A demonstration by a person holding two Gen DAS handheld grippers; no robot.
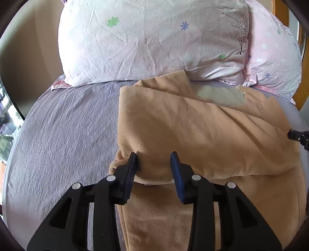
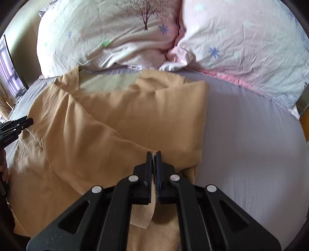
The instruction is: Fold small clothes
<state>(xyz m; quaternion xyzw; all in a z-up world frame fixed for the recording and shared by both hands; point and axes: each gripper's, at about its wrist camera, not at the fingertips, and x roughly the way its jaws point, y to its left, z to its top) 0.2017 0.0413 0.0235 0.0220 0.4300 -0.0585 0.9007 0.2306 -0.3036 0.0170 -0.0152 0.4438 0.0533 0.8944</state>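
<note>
A tan fleece garment (image 1: 193,131) lies half folded on the lilac bed sheet (image 1: 67,135), its upper layer turned over toward the pillows. My left gripper (image 1: 154,156) is open, its jaws either side of the garment's folded front edge at its left end. My right gripper (image 2: 154,153) is shut on the garment (image 2: 115,125), pinching the folded edge near its right end. The right gripper's tip also shows in the left wrist view (image 1: 297,135) at the right edge. The left gripper's tip shows in the right wrist view (image 2: 17,125) at the left edge.
Two pale floral pillows (image 1: 150,38) (image 2: 247,42) lie at the head of the bed just behind the garment. The bed sheet (image 2: 251,144) stretches to the right of the garment. A beige wall (image 1: 29,58) and a wooden bed frame (image 1: 282,11) border the bed.
</note>
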